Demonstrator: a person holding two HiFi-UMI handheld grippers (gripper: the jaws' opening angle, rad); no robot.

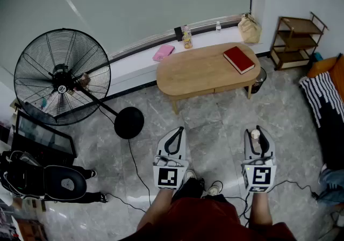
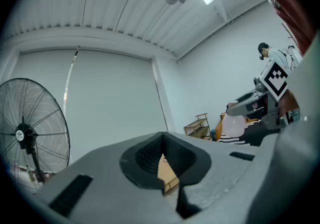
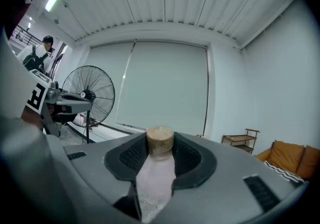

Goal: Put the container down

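The right tongs are closed partway on the neck of the container, a clear bottle with a tan cap, and held near level so the bottle hangs upright (easier to stand down). The left tongs are closed on nothing. The wooden surface, well apart at 12 o'clock, looks the likely landing spot

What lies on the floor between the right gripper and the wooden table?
Nothing: in the head view only bare grey floor tiles lie between the right gripper, shut on the container, and the wooden table.
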